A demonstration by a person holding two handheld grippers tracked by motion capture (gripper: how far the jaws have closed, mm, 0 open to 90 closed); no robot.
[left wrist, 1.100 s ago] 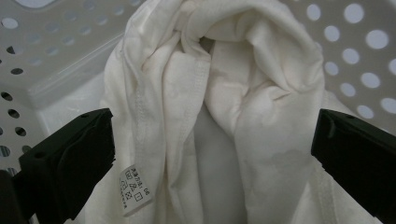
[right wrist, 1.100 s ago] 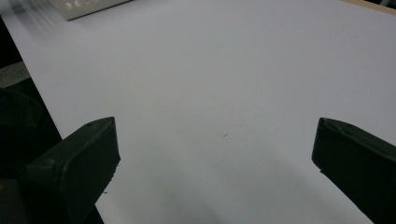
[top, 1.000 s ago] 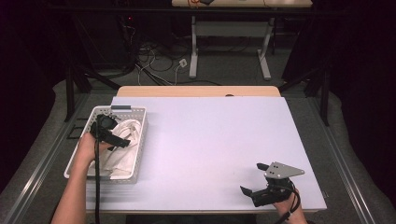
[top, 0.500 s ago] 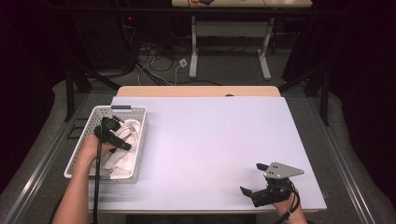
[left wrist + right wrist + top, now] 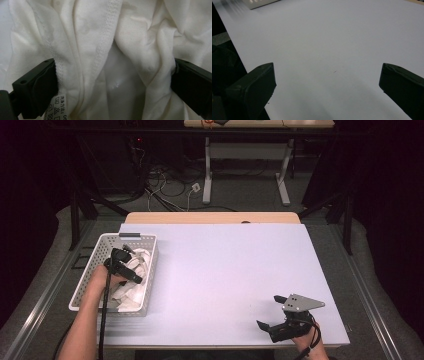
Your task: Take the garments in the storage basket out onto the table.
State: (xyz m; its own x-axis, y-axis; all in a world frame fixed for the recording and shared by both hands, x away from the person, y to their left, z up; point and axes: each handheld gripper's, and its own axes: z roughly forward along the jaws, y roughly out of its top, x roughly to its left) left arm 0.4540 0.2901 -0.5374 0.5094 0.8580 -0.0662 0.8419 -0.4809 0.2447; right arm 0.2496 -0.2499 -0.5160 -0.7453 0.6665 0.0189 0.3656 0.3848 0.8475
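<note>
Two grippers, one basket and one white cloth are present. High view: the white perforated basket (image 5: 87, 285) sits at 9 o'clock on the pale table (image 5: 225, 270), and the white cloth (image 5: 135, 270) lies bunched inside it. The left gripper (image 5: 126, 251) is lowered into the basket over the cloth, pointing toward 12 o'clock, with one cable trailing back along the forearm. The right gripper (image 5: 268, 312) rests near the table edge at 5 o'clock, well apart from the basket, carrying one grey three-cornered plate on top. Left gripper view: the left gripper (image 5: 112, 82) has its two black jaws spread wide, one at 8 o'clock and one at 4 o'clock, with folds of the white cloth (image 5: 105, 37) pressed between and against them; one stitched hem runs from 12 o'clock downward, and one printed care label (image 5: 60, 107) shows at 7 o'clock. Right gripper view: the right gripper (image 5: 327, 82) has its two jaws spread wide above bare table (image 5: 332, 37), holding nothing; one corner of the basket (image 5: 260, 3) appears at 11 o'clock.
</note>
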